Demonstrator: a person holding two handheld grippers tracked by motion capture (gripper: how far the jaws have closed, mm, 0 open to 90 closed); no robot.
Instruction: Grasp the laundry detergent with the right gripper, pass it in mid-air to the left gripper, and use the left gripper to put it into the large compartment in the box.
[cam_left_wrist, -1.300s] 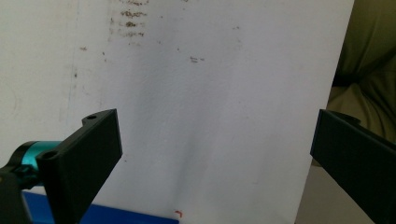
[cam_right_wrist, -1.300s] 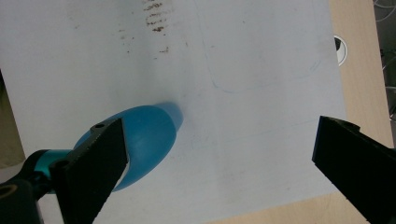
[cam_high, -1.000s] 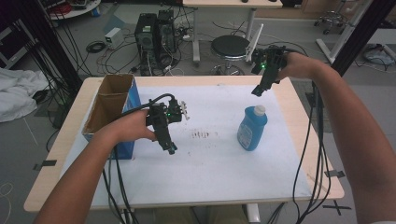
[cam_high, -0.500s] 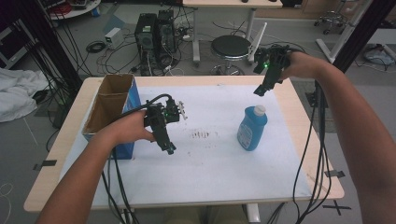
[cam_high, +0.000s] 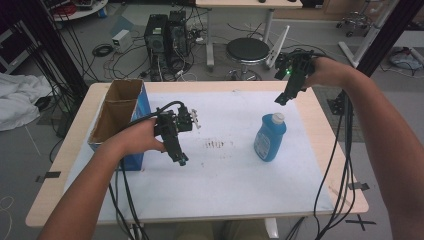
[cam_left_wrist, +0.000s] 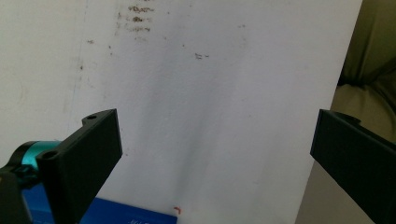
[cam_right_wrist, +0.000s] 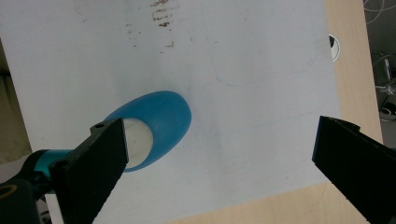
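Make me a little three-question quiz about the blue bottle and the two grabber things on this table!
1. True or false: the blue bottle stands upright on the white sheet.
2. Which gripper is nearer the bottle? A) left gripper B) right gripper
3. Fill in: the cardboard box sits near the table's ____ edge, as the person sees it.

Key
1. True. Its white cap points up.
2. B. The right gripper hangs above and just behind the bottle, jaws wide apart; the left one, also open, is held over the sheet beside the box.
3. Left.
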